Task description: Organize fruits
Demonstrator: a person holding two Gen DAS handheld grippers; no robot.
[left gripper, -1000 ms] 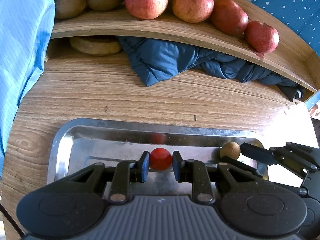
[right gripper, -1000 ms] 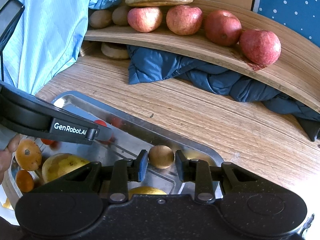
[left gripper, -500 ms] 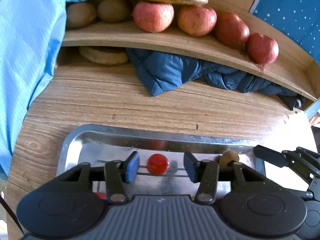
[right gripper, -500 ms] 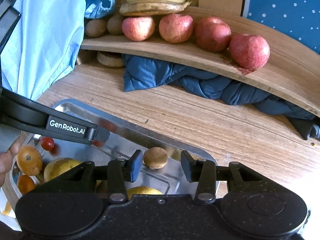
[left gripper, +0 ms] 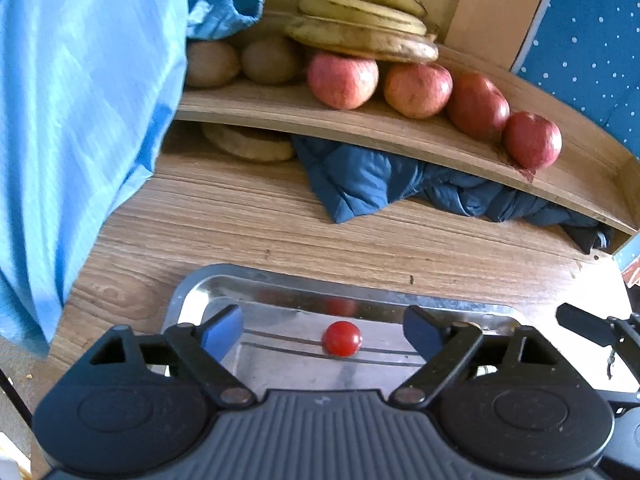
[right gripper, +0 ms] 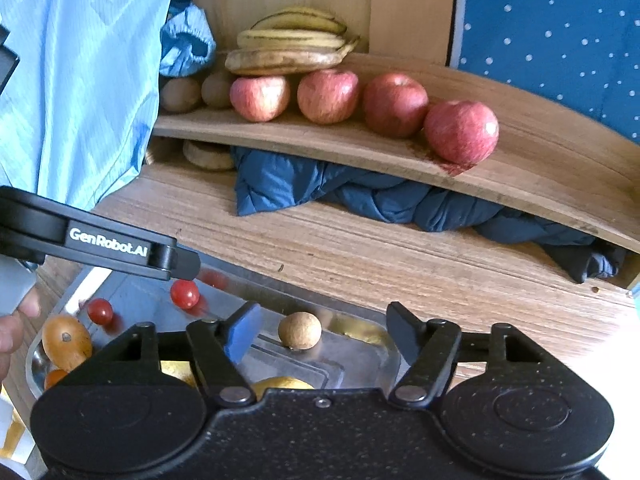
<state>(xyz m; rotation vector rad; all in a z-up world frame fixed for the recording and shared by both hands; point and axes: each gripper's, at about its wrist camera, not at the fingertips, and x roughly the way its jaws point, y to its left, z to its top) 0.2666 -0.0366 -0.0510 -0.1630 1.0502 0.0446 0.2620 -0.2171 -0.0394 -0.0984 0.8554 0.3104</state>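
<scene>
Behind, blue cloth (left gripper: 360,176) beneath apple shelf (left gripper: 360,124)

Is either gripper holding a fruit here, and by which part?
No. The left gripper and right gripper have just opened; cherry tomato and brown fruit lie free.

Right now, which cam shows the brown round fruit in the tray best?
Right wrist: the brown fruit sits whole and unblocked on the tray between the open tool's fingers. In the left wrist view it is hidden behind that tool's finger.
</scene>
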